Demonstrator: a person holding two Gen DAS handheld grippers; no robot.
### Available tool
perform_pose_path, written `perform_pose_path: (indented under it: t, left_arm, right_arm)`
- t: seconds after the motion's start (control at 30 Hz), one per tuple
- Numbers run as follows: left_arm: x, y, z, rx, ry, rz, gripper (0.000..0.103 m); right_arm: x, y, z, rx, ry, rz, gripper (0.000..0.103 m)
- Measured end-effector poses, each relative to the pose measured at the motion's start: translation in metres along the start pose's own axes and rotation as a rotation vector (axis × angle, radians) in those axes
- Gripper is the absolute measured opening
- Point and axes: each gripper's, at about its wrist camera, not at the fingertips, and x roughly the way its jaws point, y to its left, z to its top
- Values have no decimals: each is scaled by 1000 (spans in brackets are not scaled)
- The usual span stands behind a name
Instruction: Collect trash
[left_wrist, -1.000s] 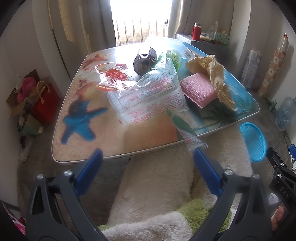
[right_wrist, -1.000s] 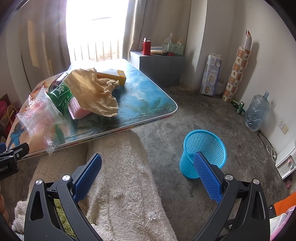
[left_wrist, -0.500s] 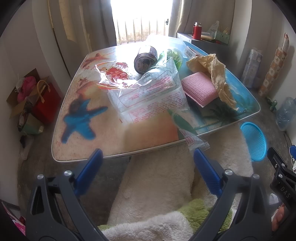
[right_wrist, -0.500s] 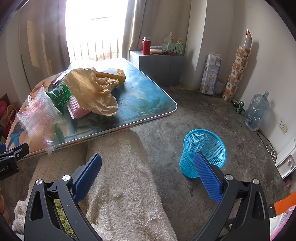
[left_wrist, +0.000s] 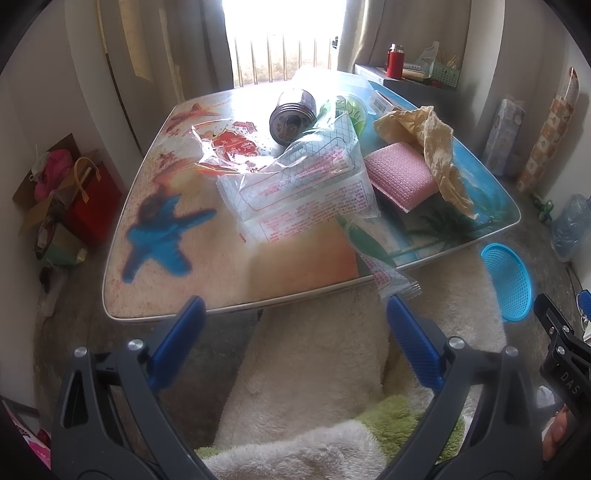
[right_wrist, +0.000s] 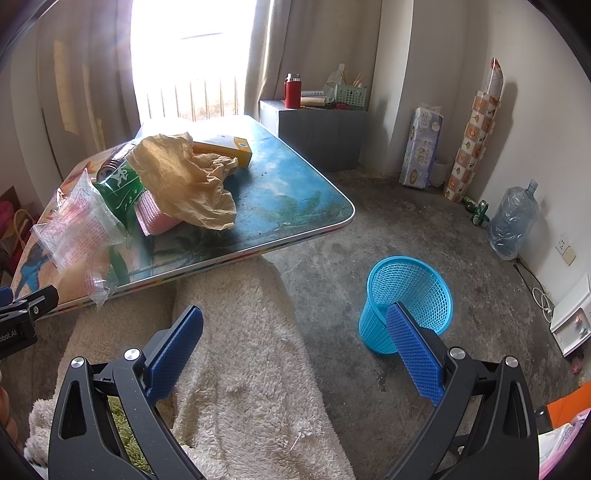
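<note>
Ahead of the wide-open, empty left tool (left_wrist: 291, 332), a clear printed plastic wrapper (left_wrist: 306, 195) lies on the tabletop (left_wrist: 177, 258); the right tool (right_wrist: 295, 343), equally spread and empty, faces the blue mesh wastebasket (right_wrist: 406, 295).

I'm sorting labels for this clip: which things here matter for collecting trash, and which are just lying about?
Job: clear plastic wrappers, crumpled paper, tin can, blue mesh bin, both open grippers.

Lying about: red flask, water jug, fluffy rug.
</note>
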Motion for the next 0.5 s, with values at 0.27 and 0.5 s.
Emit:
perform_pose_path:
  t: [0.27,0.5]
  left_arm:
    - [2,2,-4,-6,-2,-2,94]
    - [2,6,-1,-9,-9,6,94]
  right_arm:
    - [-1,2,0,-9,-9,1,97]
    - [6,13,13,-44,-21,16,97]
